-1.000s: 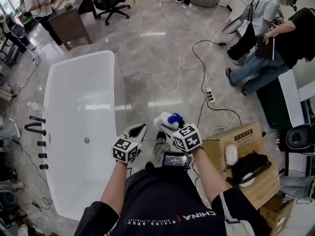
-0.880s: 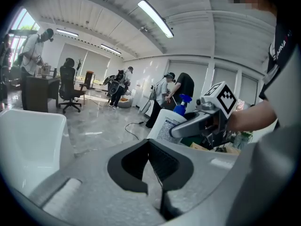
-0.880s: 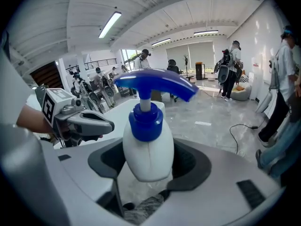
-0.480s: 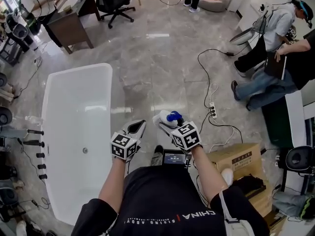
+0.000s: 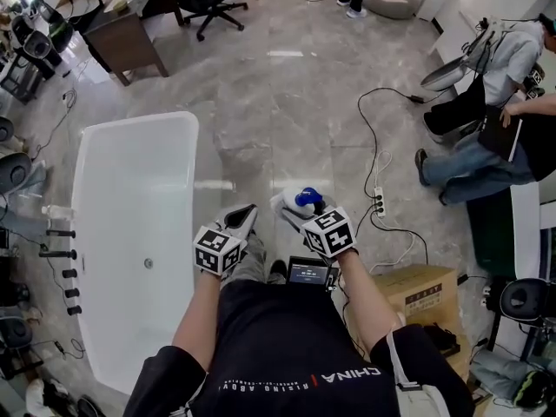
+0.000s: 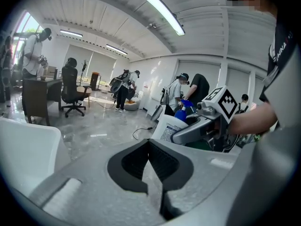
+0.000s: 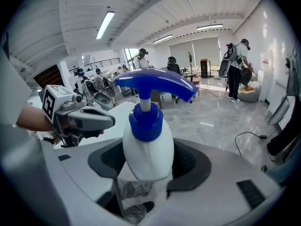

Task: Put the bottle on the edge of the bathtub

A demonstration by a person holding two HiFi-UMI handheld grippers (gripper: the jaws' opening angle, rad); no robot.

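The right hand-held gripper (image 5: 294, 212) is clamped on the body of a white bottle (image 7: 147, 150) with a blue pump top. It holds the bottle above the marble floor (image 5: 287, 102), to the right of the bathtub (image 5: 130, 122) and well apart from its edge. The left hand-held gripper (image 6: 150, 160) has its jaws together with nothing between them. It sits near the right one, between bottle and tub.

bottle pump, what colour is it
Blue pump on a white bottle, clearest in the right gripper view.
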